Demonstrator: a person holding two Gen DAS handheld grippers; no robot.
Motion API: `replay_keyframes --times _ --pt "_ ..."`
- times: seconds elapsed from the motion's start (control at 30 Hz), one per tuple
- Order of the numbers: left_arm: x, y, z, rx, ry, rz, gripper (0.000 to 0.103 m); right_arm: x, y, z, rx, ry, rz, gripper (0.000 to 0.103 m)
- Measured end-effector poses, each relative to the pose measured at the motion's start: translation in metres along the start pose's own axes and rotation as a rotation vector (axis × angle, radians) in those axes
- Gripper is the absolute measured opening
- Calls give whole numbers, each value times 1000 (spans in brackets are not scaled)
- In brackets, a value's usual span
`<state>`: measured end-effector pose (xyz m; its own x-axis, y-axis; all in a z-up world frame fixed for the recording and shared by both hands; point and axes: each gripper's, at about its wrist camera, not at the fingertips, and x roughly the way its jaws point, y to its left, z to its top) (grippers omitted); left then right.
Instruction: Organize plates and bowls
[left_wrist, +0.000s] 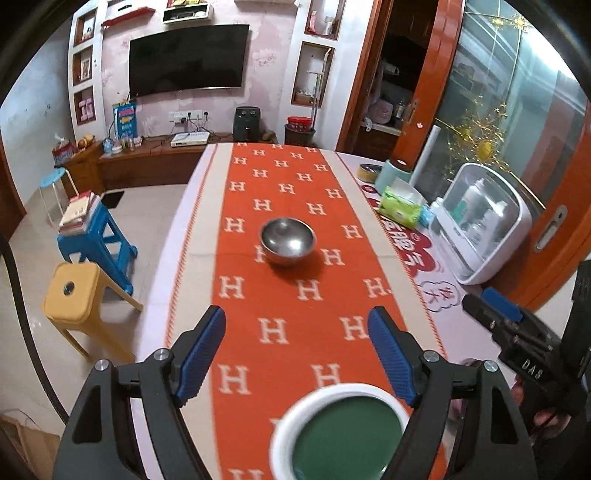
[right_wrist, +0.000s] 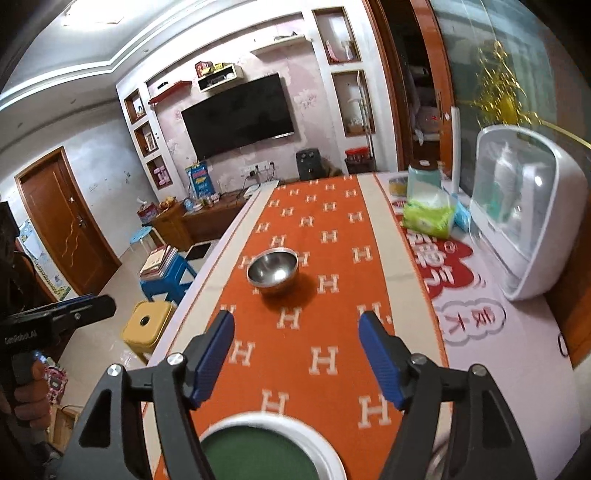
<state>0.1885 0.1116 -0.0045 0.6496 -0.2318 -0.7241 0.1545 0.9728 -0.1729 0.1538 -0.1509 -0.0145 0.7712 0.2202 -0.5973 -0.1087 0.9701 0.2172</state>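
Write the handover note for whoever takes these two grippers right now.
Left gripper: open, nothing between its fingers.
Right gripper: open, also empty.
Steel bowl: upright and alone on the orange runner, mid-table, ahead of both grippers.
Green dish with white rim: on the runner at the near edge, just below the grippers, free of both.
Done: nothing is visibly stacked; the two pieces sit apart.
Left: probably bring bowl and dish together; no other plates are in view.

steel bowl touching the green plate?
Apart. The left wrist view shows the steel bowl far up the runner from the green plate, bare orange cloth between them.
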Motion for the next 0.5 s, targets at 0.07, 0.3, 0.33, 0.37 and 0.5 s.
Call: replay_keyframes --times 0.07,0.3,0.33,0.37,0.5 --pt "4 12 13 23 -3 16 78 8 8 10 -9 -17 -14 71" --pt "26 34 57 63 1 27 78 37 30 52 -27 -75 -43 74" --pt "33 38 66 64 5 26 78 41 33 59 -29 -82 -46 75" --pt "36 40 70 64 8 25 78 46 36 67 -33 -89 -57 75" --pt "58 51 97 55 7 20 78 64 43 91 -42 -109 -89 75"
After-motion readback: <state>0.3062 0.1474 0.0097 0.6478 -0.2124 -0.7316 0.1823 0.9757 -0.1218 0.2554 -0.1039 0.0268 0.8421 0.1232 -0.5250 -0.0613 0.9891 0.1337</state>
